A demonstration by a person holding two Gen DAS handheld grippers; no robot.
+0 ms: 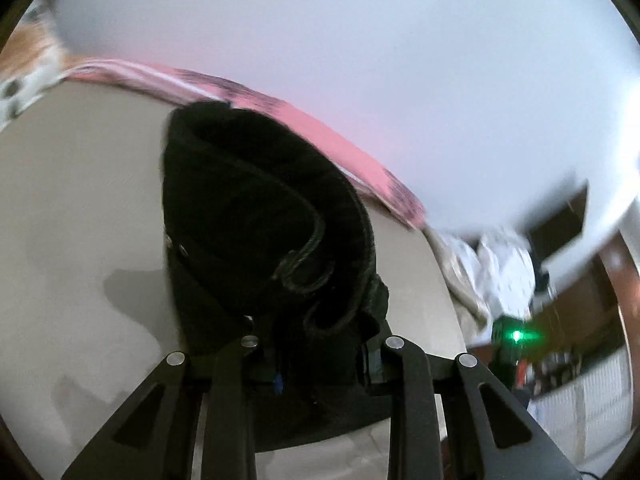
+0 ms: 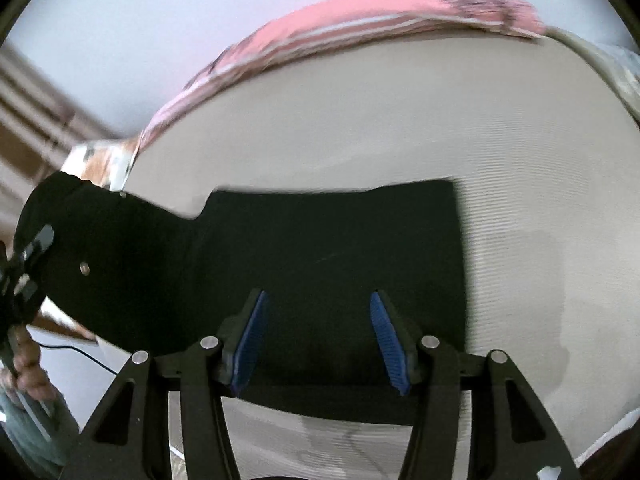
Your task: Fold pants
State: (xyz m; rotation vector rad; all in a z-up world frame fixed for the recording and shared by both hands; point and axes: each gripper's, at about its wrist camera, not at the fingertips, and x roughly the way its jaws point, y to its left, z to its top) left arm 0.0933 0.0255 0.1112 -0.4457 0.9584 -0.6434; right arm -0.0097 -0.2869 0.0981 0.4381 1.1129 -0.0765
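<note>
The black pants [image 1: 260,208] hang bunched and rolled from my left gripper [image 1: 316,344], which is shut on the cloth and holds it up off the beige bed sheet [image 1: 80,200]. The pads are buried in the fabric. In the right wrist view the rest of the pants [image 2: 340,240] lies flat on the sheet [image 2: 520,140] as a dark rectangle, rising at its left end. My right gripper [image 2: 316,340] hovers over that flat part, open, its blue pads [image 2: 252,336] bare with nothing pinched between them.
A pink striped blanket [image 1: 320,128] [image 2: 360,20] runs along the far edge of the bed against a pale wall. White crumpled bedding [image 1: 500,264] lies at the bed's right end, beside a device with a green light [image 1: 518,336]. A person's hand [image 2: 30,364] shows at lower left.
</note>
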